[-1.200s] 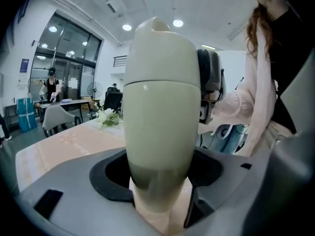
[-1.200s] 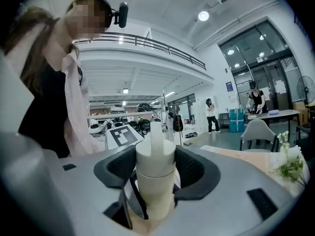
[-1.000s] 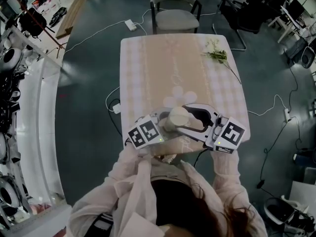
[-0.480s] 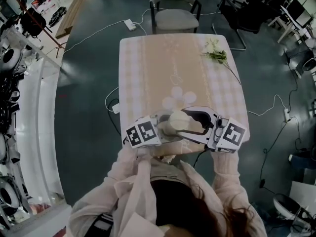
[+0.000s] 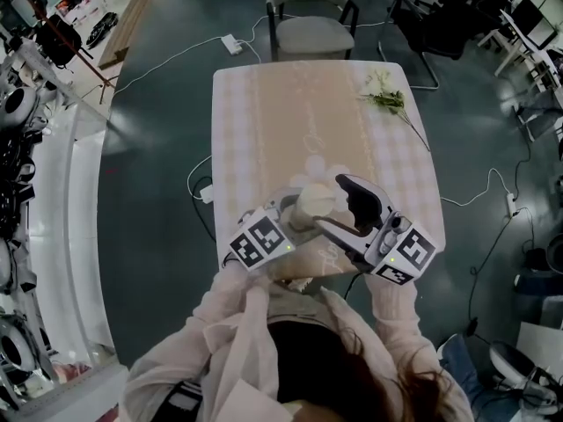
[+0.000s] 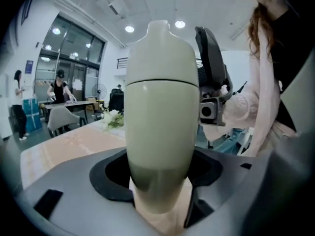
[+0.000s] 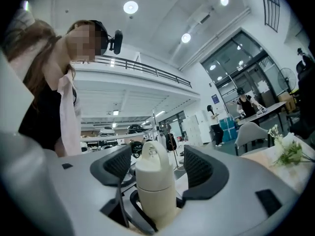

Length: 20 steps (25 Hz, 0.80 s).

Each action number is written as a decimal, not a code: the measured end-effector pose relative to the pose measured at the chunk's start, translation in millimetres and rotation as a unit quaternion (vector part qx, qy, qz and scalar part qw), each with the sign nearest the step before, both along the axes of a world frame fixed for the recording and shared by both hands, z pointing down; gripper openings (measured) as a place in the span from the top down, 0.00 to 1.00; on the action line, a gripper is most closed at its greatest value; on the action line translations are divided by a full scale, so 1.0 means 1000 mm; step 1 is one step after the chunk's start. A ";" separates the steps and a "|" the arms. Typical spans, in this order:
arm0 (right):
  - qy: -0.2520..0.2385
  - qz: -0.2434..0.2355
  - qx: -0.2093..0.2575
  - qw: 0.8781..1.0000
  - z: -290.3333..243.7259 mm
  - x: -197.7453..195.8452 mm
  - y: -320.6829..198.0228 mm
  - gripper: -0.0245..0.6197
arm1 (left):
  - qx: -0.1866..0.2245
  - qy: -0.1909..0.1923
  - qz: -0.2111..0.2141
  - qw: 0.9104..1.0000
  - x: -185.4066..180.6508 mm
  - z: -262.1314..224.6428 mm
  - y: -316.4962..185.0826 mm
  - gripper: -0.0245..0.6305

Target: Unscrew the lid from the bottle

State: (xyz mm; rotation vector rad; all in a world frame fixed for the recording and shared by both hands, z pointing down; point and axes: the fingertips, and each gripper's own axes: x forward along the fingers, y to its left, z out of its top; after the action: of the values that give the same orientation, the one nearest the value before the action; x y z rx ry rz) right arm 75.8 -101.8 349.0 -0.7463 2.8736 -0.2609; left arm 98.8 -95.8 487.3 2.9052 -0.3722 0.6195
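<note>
Bottle base hides inside my left claw, which pinches it. My right claw has just been spreading, lid untouched between its jaws, at the desk's near edge

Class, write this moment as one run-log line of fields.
left gripper: shut on bottle | right gripper: jaws just opening, lid between, unpressed | lid: on bottle

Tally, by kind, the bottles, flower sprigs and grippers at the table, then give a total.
Bottle: 1
Flower sprig: 1
Grippers: 2, left gripper and right gripper
Total: 4
</note>
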 end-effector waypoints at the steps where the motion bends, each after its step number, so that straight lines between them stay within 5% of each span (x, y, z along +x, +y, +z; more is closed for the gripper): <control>1: -0.007 0.013 -0.002 1.000 -0.001 0.000 -0.001 0.45 | 0.010 -0.003 -0.019 1.000 -0.002 -0.001 -0.005 0.48; 7: -0.040 0.056 -0.015 0.998 0.000 -0.008 -0.004 0.46 | 0.046 0.002 -0.107 0.993 -0.011 -0.012 -0.029 0.48; 20: 0.053 0.151 0.012 0.987 0.016 -0.015 -0.018 0.50 | 0.031 -0.014 -0.138 0.990 -0.008 -0.001 -0.033 0.48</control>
State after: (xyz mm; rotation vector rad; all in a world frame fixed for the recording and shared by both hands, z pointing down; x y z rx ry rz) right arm 60.3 -119.4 364.7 -1.2076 2.7985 -0.1511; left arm 90.6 -128.7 486.6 2.8295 -0.7948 0.6134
